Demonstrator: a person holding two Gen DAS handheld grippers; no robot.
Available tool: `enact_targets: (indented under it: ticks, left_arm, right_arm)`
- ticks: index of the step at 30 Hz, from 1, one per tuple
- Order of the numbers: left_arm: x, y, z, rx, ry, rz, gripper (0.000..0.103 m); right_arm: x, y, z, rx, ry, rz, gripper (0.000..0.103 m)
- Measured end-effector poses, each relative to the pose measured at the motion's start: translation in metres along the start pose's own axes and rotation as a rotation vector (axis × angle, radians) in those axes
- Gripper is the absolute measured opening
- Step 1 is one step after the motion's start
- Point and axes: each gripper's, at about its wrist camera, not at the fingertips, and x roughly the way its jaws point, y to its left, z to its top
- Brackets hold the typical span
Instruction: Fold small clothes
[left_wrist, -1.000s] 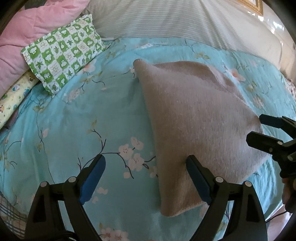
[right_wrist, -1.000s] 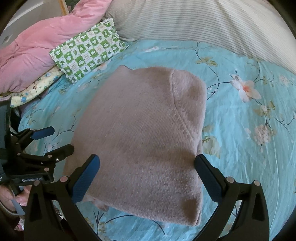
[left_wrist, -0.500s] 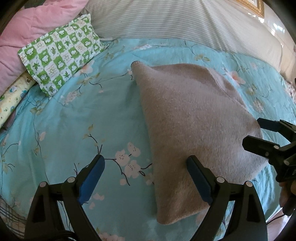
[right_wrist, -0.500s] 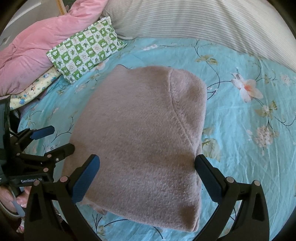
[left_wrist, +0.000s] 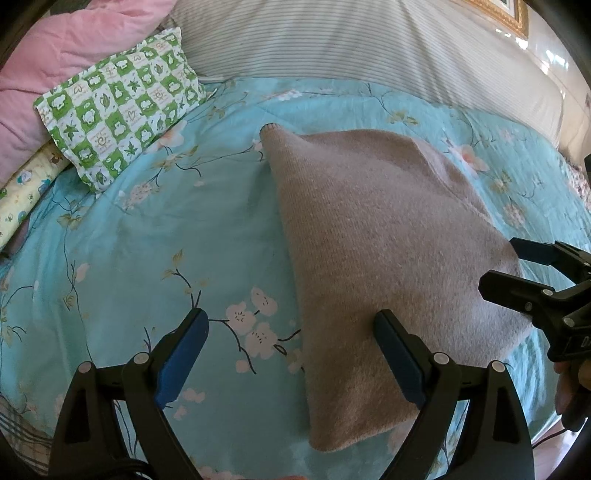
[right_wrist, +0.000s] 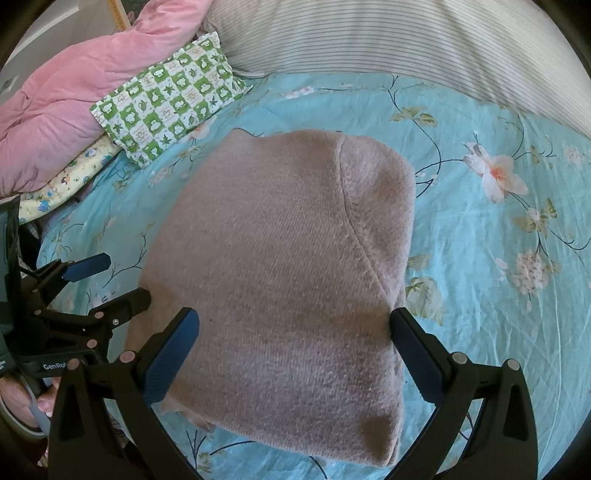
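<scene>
A folded pinkish-beige knitted sweater (left_wrist: 388, 258) lies flat on the turquoise floral bedspread (left_wrist: 166, 240); it also shows in the right wrist view (right_wrist: 288, 277). My left gripper (left_wrist: 291, 354) is open and empty, hovering over the sweater's near left edge, its right finger above the knit. My right gripper (right_wrist: 295, 354) is open and empty, its fingers straddling the sweater's near edge. Each gripper shows in the other's view: the right one at the sweater's right side (left_wrist: 532, 280), the left one at its left side (right_wrist: 103, 284).
A green-and-white checked pillow (left_wrist: 118, 107) lies at the back left beside a pink quilt (left_wrist: 55, 62) and a yellow patterned cloth (left_wrist: 22, 188). A striped pillow or bolster (left_wrist: 351, 40) runs along the back. The bed's near edge is just below the grippers.
Both grippers stayed open and drew back slightly from the sweater. The sweater lies still.
</scene>
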Motion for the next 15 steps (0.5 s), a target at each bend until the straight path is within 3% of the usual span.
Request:
enact_targets:
  ticks: [15]
  left_arm:
    - [-0.0007,-0.0053,0.0012,-0.014,-0.002,-0.010,0.092]
  right_arm:
    - [0.0006,0.0000,0.0004,0.001,0.001,0.002,0.102]
